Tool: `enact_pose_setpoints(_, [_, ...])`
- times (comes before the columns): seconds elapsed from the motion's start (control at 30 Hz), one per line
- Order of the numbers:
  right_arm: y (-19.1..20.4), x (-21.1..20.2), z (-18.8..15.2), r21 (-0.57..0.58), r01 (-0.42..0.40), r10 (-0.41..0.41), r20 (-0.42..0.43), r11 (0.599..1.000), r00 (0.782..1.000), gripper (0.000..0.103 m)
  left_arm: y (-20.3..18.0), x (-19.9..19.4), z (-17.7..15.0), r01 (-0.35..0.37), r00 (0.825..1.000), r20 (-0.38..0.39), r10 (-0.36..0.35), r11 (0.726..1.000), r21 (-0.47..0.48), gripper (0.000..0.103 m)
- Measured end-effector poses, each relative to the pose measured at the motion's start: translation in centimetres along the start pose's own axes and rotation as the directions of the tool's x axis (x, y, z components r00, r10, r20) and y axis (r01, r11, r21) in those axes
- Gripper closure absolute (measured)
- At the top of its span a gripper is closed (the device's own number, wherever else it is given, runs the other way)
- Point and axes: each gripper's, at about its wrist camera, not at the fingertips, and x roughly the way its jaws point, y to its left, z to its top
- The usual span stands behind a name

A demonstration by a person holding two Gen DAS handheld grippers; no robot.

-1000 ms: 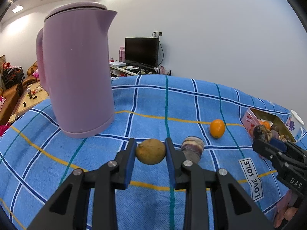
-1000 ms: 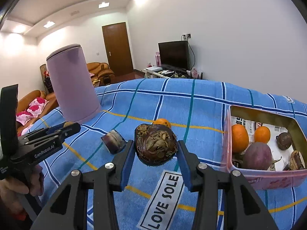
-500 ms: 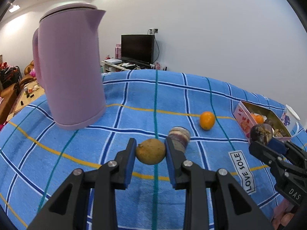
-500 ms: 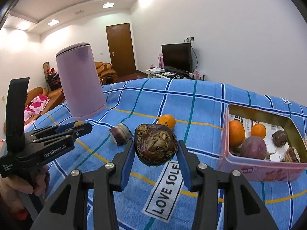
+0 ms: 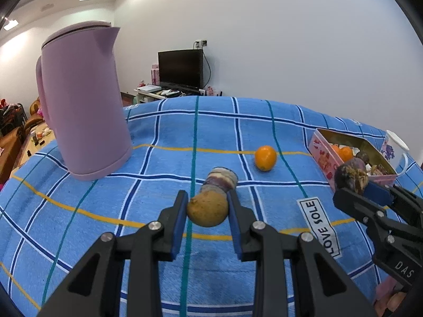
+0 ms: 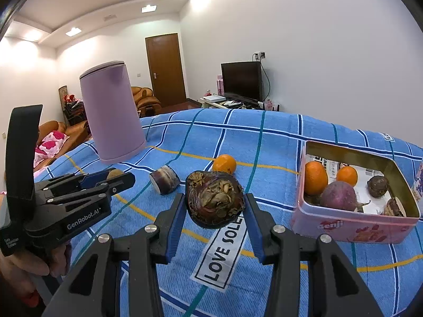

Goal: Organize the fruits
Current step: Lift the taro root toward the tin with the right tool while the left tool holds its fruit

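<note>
Since the earlier frames both grippers have travelled to the right across the cloth: the pink tin point(image 6: 354, 227) sits closer to the right gripper and the lilac kettle point(image 6: 113, 116) has slid away to the left and far side.

The left gripper point(image 5: 207, 208) is clamped narrow on a small tan-brown fruit point(image 5: 208, 210), carried above the blue checked tablecloth point(image 5: 158, 179). The right gripper point(image 6: 214, 206) is closed on a dark purple-brown fruit point(image 6: 214, 201) with a dry, flaky top, held just left of the tin.

On the cloth lie a cut purple piece point(image 6: 165, 179) and a loose orange point(image 6: 224, 163), beyond the jaws. The tin already holds two oranges, a purple root and other dark pieces.

Risks, as I judge them: both fruits are round and pinched only at their sides, so either could roll out. The two grippers converge on one tin and could collide. A low approach could knock the tin's near wall, and a drop onto the crowded contents may bounce out.
</note>
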Motion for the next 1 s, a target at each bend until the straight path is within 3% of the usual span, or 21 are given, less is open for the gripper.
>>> enact_pose_setpoints(1.0, [-2.2, -2.9, -1.7, -0.006, 0.026, -0.026, -0.002, 1.000, 1.000, 0.057, -5.3, -0.5, -0.6, 0.047, 0.999, -0.023, -0.045, 0.997, 0.056, 0.071])
